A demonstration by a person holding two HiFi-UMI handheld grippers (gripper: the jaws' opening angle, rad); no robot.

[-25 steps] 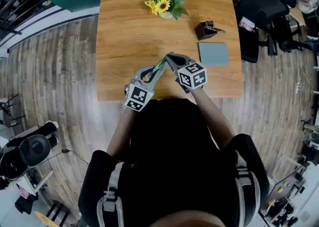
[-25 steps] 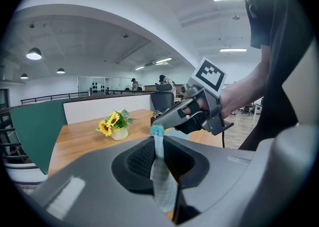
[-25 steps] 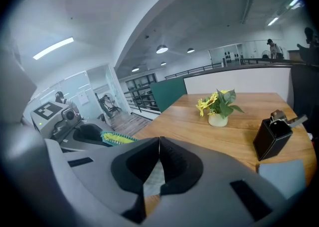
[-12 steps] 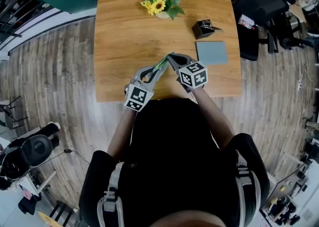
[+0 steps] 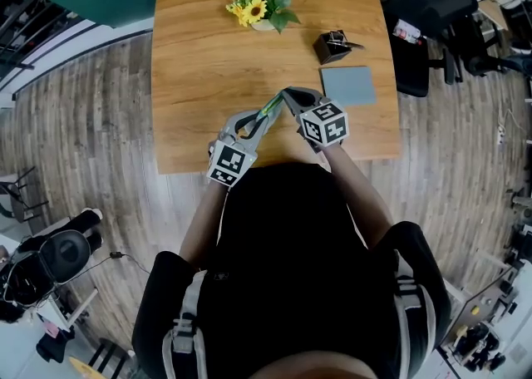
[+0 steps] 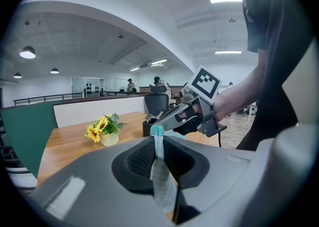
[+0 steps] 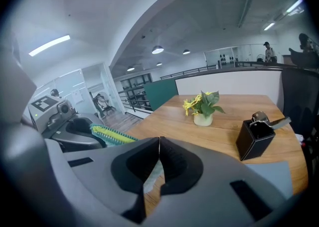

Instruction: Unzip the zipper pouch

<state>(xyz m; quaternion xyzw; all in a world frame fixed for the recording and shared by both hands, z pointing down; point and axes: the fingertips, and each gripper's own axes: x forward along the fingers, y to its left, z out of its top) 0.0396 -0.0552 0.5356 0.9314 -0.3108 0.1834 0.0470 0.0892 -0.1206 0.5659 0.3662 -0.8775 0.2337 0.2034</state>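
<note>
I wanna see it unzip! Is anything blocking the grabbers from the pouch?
Nothing visible is. The left gripper already pinches the zipper pouch, and the right gripper is shut at the pouch's teal end, seemingly on it.

The surface (image 5: 208, 61) was a light wooden top with rounded far corners, its grain running from left edge to right edge. Three things lay on it, all in its far and right parts. A bunch of sunflowers (image 5: 262, 10) in a small pale pot (image 5: 264, 25) stood upright near the far edge, about midway along it. A black box (image 5: 332, 46), with something metallic poking out of its open top, stood toward the right edge. A flat grey pad (image 5: 347, 86) lay just beside the box on its near side, close to the right edge. The left half and the near left corner showed bare wood.
</note>
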